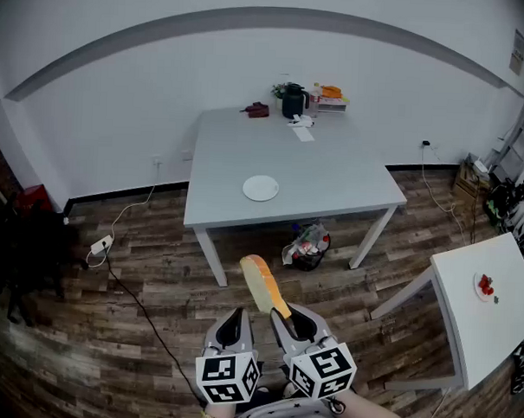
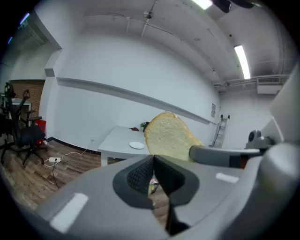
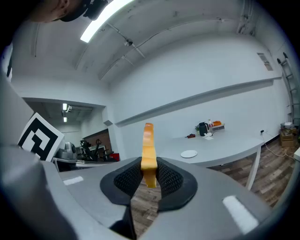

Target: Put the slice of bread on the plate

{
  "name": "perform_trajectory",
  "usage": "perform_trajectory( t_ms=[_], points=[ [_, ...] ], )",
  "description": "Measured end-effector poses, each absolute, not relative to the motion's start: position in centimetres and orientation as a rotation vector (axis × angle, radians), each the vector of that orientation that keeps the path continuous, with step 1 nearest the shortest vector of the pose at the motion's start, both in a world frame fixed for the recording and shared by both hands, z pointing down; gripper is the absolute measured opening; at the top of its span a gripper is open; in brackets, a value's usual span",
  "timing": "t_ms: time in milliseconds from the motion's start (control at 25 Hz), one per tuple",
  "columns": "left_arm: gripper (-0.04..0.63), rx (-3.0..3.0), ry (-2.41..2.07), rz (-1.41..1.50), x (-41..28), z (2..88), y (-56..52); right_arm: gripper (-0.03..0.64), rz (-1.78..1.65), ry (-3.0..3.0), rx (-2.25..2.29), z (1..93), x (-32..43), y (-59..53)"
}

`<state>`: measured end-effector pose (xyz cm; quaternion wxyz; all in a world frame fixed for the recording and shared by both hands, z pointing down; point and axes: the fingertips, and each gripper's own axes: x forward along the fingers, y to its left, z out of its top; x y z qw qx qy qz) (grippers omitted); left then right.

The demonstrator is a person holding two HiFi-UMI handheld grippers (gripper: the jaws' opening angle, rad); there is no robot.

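My right gripper (image 1: 285, 315) is shut on a slice of bread (image 1: 261, 282), held on edge with its orange crust up; in the right gripper view the bread slice (image 3: 148, 152) stands upright between the pads. My left gripper (image 1: 232, 318) is beside it, shut with nothing between its jaws; from the left gripper view the slice (image 2: 168, 137) shows its pale face to the right. The white plate (image 1: 260, 188) lies on the grey table (image 1: 332, 181) well ahead of both grippers, also seen as the plate (image 3: 189, 153) and the plate (image 2: 136, 145).
A dark pot, a red object and boxes (image 1: 294, 101) stand at the table's far edge. A bin bag (image 1: 307, 246) sits under the table. A power strip and cable (image 1: 100, 244) run over the wooden floor. A second white table (image 1: 487, 305) is at the right.
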<state>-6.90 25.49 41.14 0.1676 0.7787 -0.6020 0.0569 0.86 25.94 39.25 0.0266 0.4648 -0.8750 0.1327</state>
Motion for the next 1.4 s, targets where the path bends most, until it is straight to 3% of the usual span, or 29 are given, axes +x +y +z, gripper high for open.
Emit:
perform_trajectory(
  t_ms=[800,1400],
  points=[
    [0.008,2.241,-1.682,0.204,-10.0,42.6,24.2,0.084,0.474,-2.677,1.483,40.4,-2.0,24.7],
    [0.008,2.213,-1.746,0.221,-8.9,42.3,10.6,0.084,0.465,-2.715,1.442,40.3,-0.3,10.3]
  ],
)
